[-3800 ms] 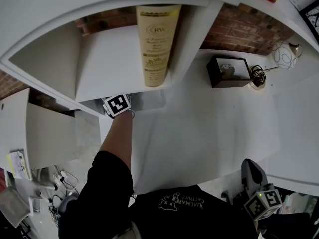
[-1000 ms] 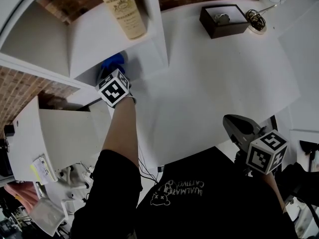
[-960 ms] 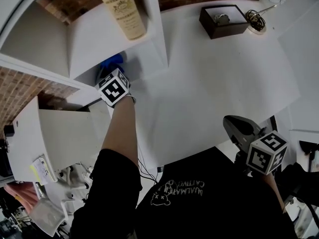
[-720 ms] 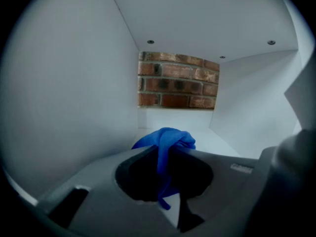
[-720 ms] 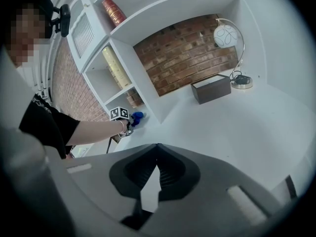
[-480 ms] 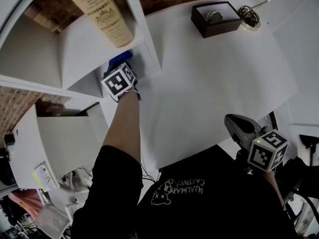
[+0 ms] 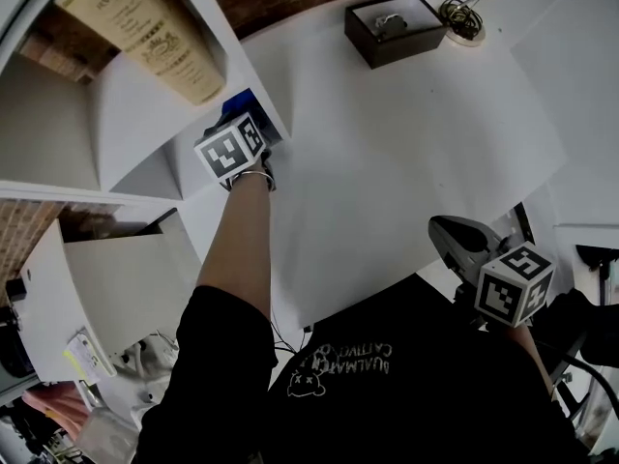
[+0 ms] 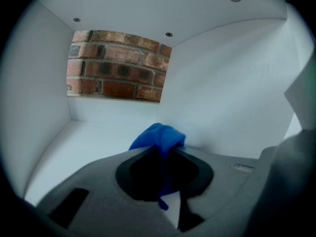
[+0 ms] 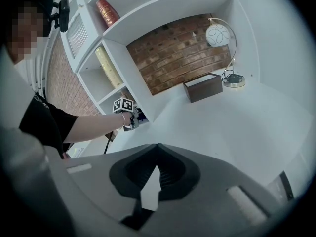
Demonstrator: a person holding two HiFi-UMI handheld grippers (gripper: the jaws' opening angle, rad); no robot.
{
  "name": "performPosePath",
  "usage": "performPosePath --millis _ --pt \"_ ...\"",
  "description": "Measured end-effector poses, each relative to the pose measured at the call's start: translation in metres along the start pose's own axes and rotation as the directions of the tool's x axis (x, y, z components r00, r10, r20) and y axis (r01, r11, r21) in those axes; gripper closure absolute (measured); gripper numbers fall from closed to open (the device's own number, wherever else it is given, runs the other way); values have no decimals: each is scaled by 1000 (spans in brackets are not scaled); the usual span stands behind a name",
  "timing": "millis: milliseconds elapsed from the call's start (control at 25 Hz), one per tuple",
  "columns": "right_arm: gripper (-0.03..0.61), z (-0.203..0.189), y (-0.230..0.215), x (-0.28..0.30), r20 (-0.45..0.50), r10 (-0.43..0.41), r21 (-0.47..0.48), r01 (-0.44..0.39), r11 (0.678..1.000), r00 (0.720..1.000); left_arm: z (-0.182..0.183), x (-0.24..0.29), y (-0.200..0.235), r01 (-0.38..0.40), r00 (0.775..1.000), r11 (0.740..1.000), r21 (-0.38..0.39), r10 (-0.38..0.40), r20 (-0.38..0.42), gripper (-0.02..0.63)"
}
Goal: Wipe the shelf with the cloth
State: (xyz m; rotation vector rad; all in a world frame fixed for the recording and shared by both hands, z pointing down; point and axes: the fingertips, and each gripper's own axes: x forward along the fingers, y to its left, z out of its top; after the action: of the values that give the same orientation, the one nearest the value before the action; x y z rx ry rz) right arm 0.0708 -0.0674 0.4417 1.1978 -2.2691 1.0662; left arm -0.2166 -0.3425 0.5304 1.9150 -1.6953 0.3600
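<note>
A blue cloth [image 8: 160, 138] is pinched in my left gripper [image 8: 163, 152], which is shut on it inside a white shelf cubby [image 8: 98, 137] with a brick back wall. In the head view the cloth [image 7: 239, 104] shows just beyond the left gripper's marker cube [image 7: 230, 149], at the cubby's mouth under the shelf board. The right gripper view shows that same left gripper [image 9: 129, 113] reaching into the low cubby. My right gripper [image 9: 157, 147] is shut on nothing and is held low at the right [image 7: 464, 245], off the table's near edge.
A tall cream bottle [image 7: 145, 35] stands on the shelf above the cubby. On the white table [image 7: 406, 162] at the back sit a dark box [image 7: 392, 29] and a lamp base with a coiled cord [image 7: 462, 15]. A white drawer unit [image 7: 106, 278] stands lower left.
The left gripper has come further into sight with the blue cloth at the cubby's mouth. The head view has swung, so the shelf and table lie more to the left. The right gripper stayed low at the right.
</note>
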Motion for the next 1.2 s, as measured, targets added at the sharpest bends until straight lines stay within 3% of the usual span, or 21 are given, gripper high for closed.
performPosePath --millis 80,160,280,440,560,800,1040,1200 --pt "569 1 -1 0 -3 3 0 -3 1000 1000 3 -4 -3 17 1000 999 -35 -16 19 571" --pt "569 5 0 4 7 17 0 -17 1000 1000 14 -15 3 -8 998 1000 -2 9 68 571" --pt "569 7 6 11 5 51 -3 -51 999 999 21 -43 40 -154 980 984 93 140 142 572" --pt "569 4 13 27 -13 90 1 -90 996 996 14 -71 108 -329 937 943 53 319 140 574" --pt "569 0 17 33 -27 108 -2 -108 994 994 9 -79 135 -384 920 922 57 376 111 572" --pt "569 -3 9 29 -22 83 20 -82 996 996 -7 -59 117 -290 957 955 58 290 18 571" --pt "569 -6 2 19 -16 41 22 -41 999 999 -9 -33 62 -158 987 985 66 157 16 571" --pt "569 -11 -3 9 -9 14 29 -13 999 1000 -7 -18 26 -90 996 994 69 90 10 569"
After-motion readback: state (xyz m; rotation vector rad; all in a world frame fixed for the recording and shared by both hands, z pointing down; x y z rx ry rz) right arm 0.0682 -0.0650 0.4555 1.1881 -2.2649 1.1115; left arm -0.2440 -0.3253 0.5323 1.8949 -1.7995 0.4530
